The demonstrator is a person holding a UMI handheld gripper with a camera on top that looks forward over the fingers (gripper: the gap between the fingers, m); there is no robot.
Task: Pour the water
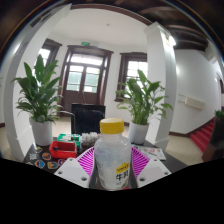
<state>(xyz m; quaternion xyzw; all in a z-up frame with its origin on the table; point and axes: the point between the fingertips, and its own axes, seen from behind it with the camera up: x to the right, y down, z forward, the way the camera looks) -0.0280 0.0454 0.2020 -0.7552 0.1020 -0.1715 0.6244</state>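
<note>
A translucent white bottle (112, 158) with a yellow cap and a yellow label stands upright between my gripper's (113, 166) fingers. Both magenta pads press against its sides, so the gripper is shut on it. The bottle appears lifted, with the room's floor and furniture behind it. The bottle's base is hidden below the fingers. No cup or receiving vessel shows in this view.
Two potted plants in white pots (42, 130) (140, 132) stand beyond, left and right. A dark chair (88, 120) sits between them. A red box (63, 149) and small items lie on a table to the left. A wooden double door (84, 76) is far behind.
</note>
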